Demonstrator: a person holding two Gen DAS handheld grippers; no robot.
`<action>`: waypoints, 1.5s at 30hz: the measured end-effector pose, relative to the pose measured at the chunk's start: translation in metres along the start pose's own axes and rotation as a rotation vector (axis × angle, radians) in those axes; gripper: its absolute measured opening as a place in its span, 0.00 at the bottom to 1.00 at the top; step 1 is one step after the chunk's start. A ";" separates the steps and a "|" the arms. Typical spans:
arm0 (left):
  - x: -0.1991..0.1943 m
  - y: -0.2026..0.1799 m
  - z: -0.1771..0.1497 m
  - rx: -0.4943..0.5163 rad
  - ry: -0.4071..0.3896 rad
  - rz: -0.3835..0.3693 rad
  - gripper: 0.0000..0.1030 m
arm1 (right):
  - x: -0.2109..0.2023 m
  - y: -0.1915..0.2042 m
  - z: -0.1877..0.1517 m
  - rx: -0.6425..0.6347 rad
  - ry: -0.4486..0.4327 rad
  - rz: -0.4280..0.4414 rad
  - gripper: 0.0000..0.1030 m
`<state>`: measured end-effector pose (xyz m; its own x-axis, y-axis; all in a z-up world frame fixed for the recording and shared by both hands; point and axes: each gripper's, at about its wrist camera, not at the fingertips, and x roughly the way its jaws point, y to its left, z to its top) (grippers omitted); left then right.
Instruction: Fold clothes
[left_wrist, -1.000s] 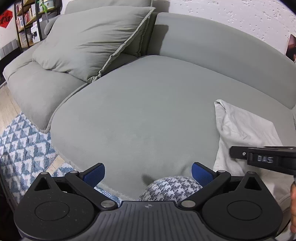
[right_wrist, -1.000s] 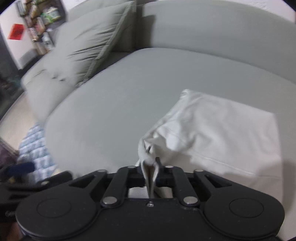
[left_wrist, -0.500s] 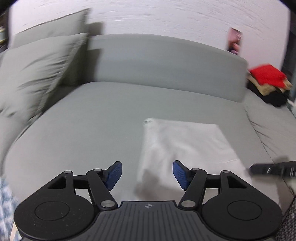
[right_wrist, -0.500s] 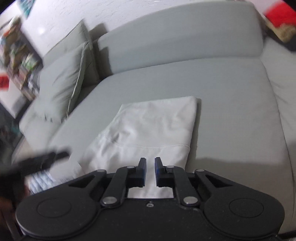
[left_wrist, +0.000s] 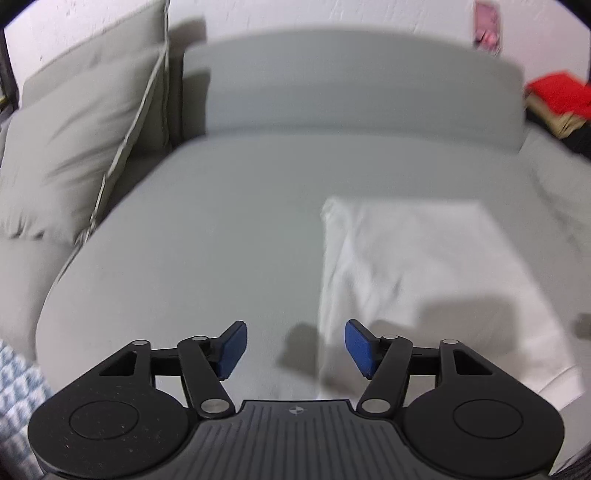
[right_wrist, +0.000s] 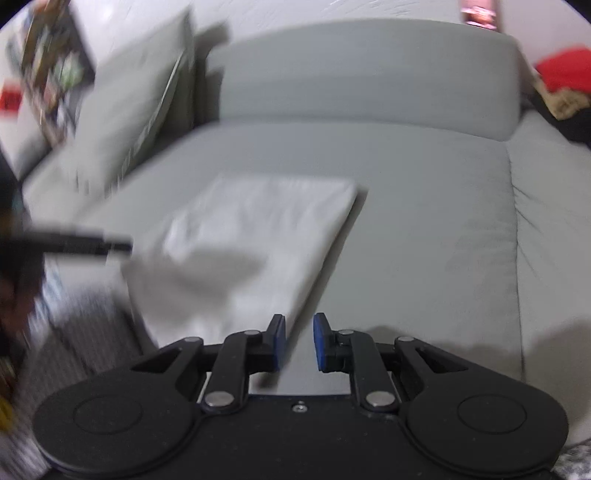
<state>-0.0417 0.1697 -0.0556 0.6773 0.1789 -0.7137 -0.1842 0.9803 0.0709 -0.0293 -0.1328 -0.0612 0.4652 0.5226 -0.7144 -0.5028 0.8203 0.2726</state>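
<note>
- Shirt (left_wrist: 424, 266), white and folded to a rectangle, is laid flat on the sofa (left_wrist: 229, 221), just ahead of both sets of fingers.
- Left gripper (left_wrist: 293, 347): fingers are held apart, empty, over the shirt's near left edge.
- Right gripper (right_wrist: 299, 341): fingers are narrowly parted and opening, nothing clamped, at the near right edge.
- Judged step: regrasping for another fold; both near corners should be pinched next.

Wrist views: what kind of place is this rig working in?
Most likely a home living room. A big grey sofa with a loose cushion serves as the work surface, a folded white garment lies on it, and a cluttered bookshelf stands against the wall.
</note>
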 end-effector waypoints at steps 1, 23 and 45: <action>0.000 -0.006 0.006 0.009 -0.025 -0.021 0.63 | 0.006 -0.009 0.007 0.060 -0.021 0.040 0.14; 0.182 -0.026 0.064 -0.209 0.001 0.090 0.73 | 0.215 -0.115 0.071 0.769 -0.145 0.245 0.00; 0.087 -0.035 -0.007 -0.170 0.053 0.036 0.78 | 0.140 -0.036 0.039 0.456 -0.043 0.150 0.06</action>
<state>0.0189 0.1500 -0.1250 0.6302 0.2048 -0.7489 -0.3288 0.9442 -0.0185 0.0821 -0.0801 -0.1460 0.4464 0.6443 -0.6210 -0.2003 0.7483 0.6324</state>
